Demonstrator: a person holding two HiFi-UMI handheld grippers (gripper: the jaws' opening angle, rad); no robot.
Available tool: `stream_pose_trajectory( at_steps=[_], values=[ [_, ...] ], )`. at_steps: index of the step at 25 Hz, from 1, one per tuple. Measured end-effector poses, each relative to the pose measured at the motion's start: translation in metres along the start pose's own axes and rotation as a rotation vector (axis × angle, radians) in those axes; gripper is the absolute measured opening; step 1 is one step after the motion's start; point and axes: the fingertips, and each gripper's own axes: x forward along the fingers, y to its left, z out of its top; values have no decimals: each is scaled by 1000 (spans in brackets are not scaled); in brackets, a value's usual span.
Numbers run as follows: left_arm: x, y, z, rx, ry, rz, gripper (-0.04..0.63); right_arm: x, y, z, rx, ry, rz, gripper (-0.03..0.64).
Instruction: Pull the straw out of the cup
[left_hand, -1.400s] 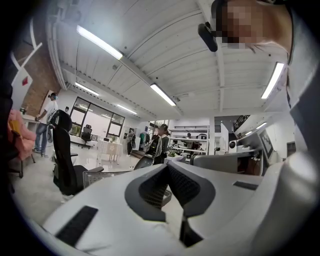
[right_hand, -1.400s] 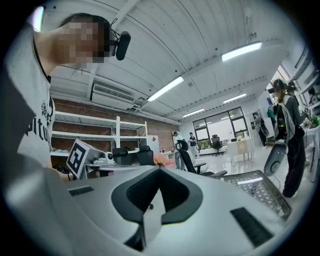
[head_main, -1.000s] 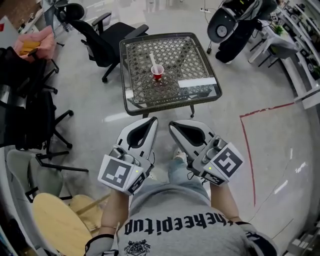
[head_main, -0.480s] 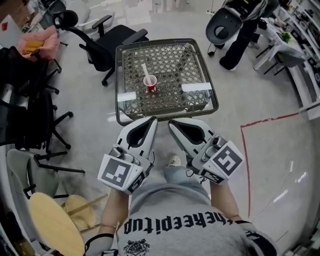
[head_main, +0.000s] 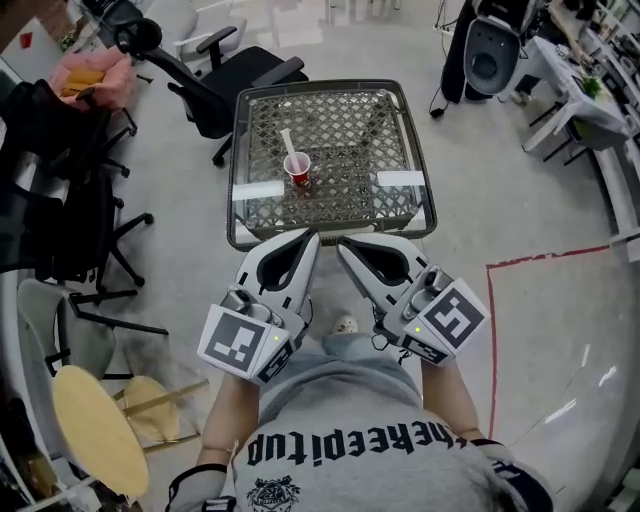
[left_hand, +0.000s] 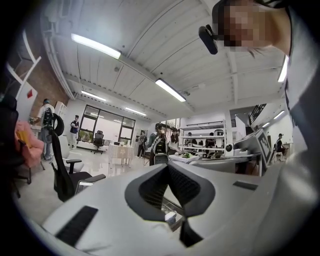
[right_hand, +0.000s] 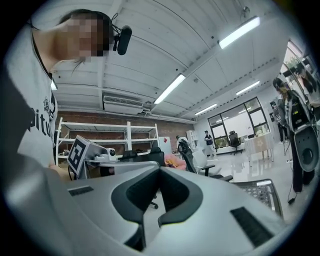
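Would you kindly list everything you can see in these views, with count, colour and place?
table: one, dark frame with lattice under glass, ahead of the person
cup: one, red, on the table, left of centre
straw: one, white, in the cup, leaning to the far left
white strips: two, white, near the table's front edge
office chair: one, black, behind the table's left corner
floor line: one, red, floor at right
left gripper: one, white, shut, empty
right gripper: one, white, shut, empty
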Motion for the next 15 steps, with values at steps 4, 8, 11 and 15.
stream_pose_trajectory(
  at_steps=[4,8,11,15],
  values=[
    [0,4,-2,10,0,42,26,3,-6,-4,-4,1,27,-2],
    [1,15,0,8,-3,73,26,13,-10,-5,-7,11,48,-2],
    [1,27,-4,0,5,93,26,26,-14,-6,-3,6,62,-2],
    [4,47,-8,-24,1,105,26,39,-20,-11,-3,17,60,-2]
  ],
)
